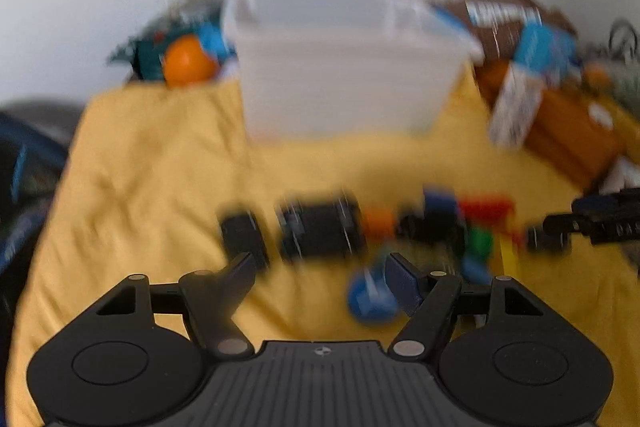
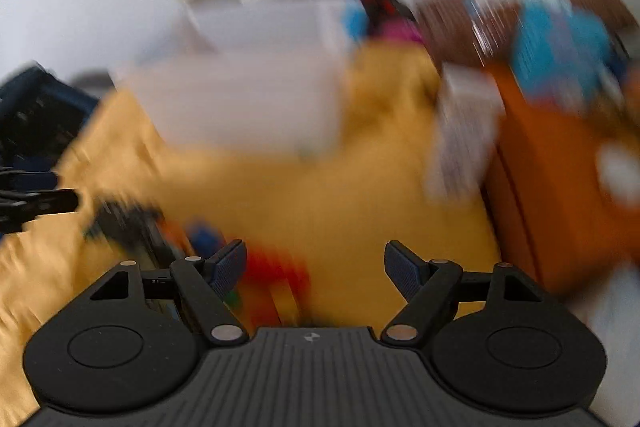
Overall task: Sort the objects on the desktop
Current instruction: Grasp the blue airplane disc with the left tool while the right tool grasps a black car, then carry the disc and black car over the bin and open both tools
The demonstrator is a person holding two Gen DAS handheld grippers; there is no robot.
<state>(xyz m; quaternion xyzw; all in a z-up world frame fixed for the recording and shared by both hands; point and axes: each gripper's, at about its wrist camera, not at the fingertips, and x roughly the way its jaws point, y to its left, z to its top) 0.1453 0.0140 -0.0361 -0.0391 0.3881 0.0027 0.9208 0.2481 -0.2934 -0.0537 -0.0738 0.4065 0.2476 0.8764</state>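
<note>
Above the yellow cloth (image 1: pixel 160 167), the left gripper (image 1: pixel 320 267) and right gripper (image 2: pixel 316 259) both gape wide, holding nothing; a white bin (image 1: pixel 344 75) stands beyond.

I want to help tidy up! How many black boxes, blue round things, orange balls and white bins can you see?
Black boxes: 2
Blue round thing: 1
Orange ball: 1
White bin: 1
Total: 5
The coloured blocks are too blurred to count.
</note>
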